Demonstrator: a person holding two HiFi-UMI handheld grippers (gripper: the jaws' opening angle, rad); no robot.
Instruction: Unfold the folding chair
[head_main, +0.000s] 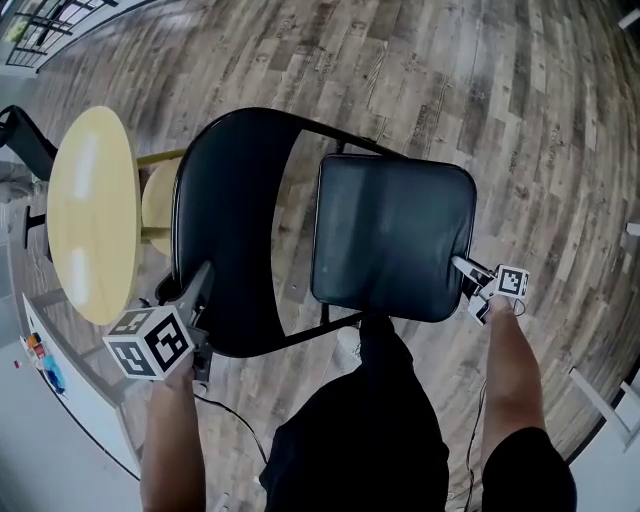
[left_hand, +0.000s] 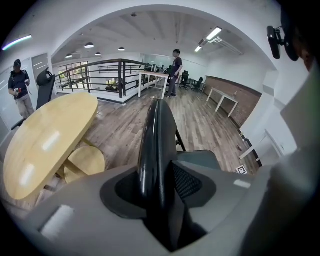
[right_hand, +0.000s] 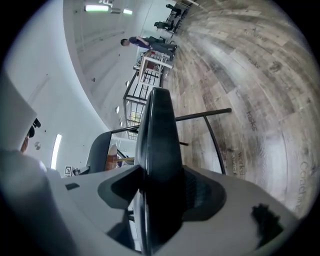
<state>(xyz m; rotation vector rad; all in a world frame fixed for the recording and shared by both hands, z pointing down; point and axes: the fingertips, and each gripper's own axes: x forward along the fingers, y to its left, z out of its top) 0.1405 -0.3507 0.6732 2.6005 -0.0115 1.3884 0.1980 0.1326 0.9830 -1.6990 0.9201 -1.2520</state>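
A black folding chair stands on the wood floor with its padded seat (head_main: 395, 235) swung down and its curved backrest (head_main: 225, 220) at the left. My left gripper (head_main: 200, 290) straddles the backrest's rim; in the left gripper view the rim (left_hand: 156, 145) runs between the jaws of the left gripper (left_hand: 160, 200), and a dark gap shows at its left side. At the seat's near right corner is my right gripper (head_main: 465, 268). In the right gripper view the seat's edge (right_hand: 157, 140) stands between the wide-set jaws of the right gripper (right_hand: 160, 195).
A round pale wooden table (head_main: 90, 215) and a stool (head_main: 160, 205) stand just left of the chair. The holder's dark-clothed body (head_main: 370, 430) is right behind it. White furniture (head_main: 600, 400) sits at the right edge. People (left_hand: 175, 70) stand far off by a railing (left_hand: 100, 75).
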